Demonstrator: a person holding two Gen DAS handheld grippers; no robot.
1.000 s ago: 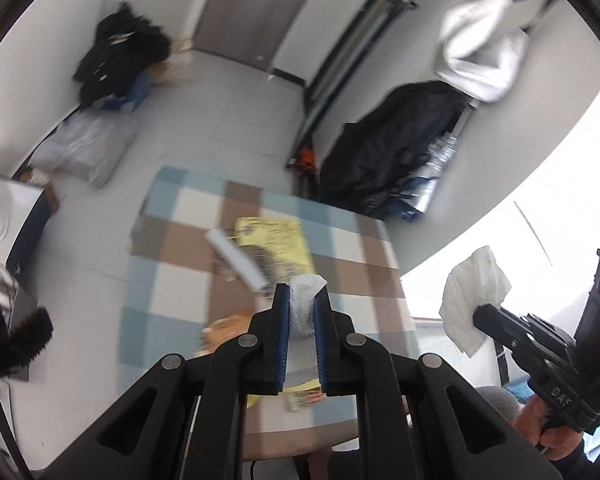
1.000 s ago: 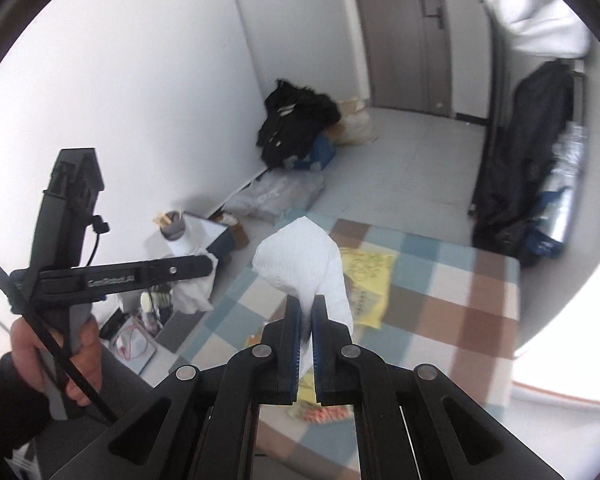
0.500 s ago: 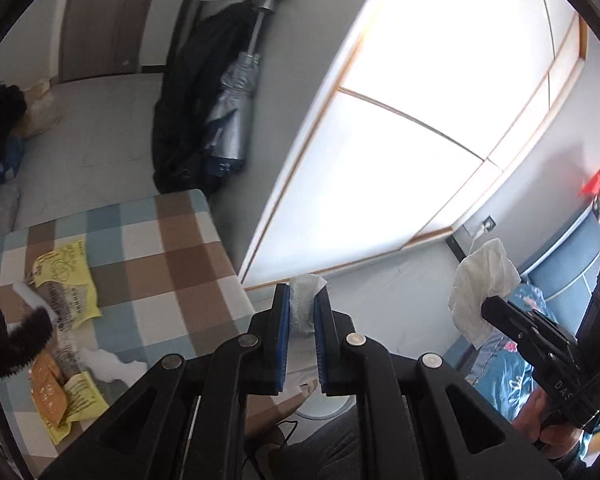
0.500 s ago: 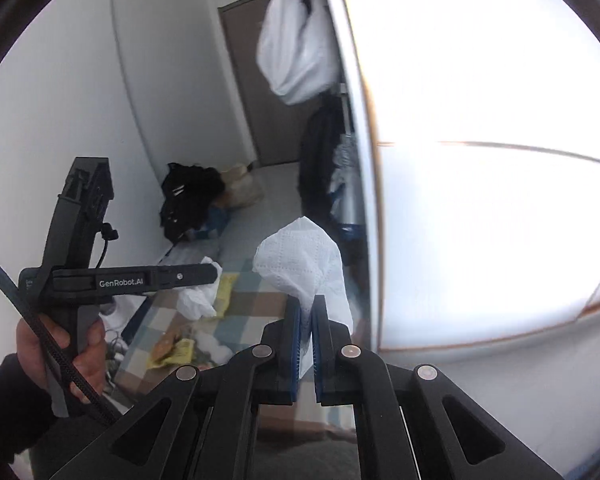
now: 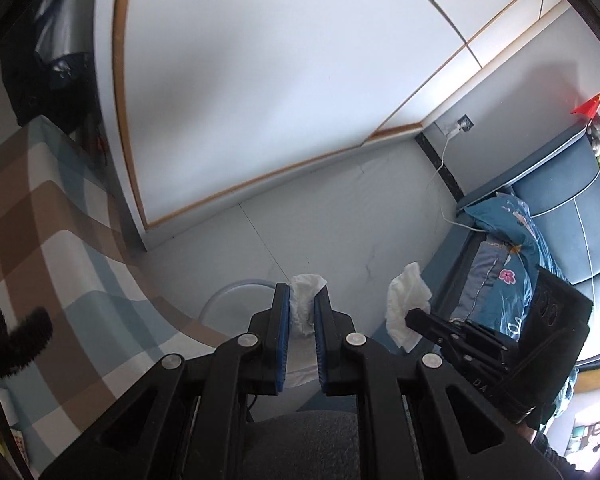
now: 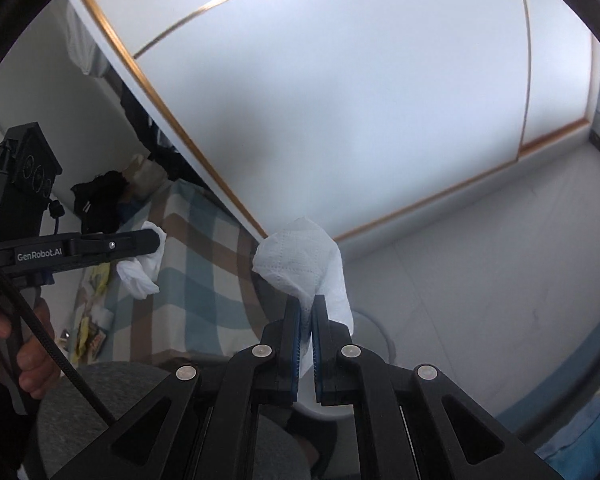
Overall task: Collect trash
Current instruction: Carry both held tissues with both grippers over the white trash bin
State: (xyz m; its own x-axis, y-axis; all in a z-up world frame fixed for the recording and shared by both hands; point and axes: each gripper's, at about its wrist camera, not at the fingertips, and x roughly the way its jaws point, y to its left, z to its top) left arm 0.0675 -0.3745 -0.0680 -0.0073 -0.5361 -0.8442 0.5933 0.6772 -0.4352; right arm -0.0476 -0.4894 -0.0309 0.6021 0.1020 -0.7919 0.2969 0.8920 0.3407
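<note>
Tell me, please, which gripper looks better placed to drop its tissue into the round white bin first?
Probably the left gripper: its tissue sits right at the bin rim, while the right gripper's tissue shows the bin slightly aside.

A crumpled white tissue (image 5: 303,300) is being pinched upright above a round white bin (image 5: 236,294); a larger, embossed white paper towel (image 6: 304,262) is being held aloft, drooping rightward.
</note>
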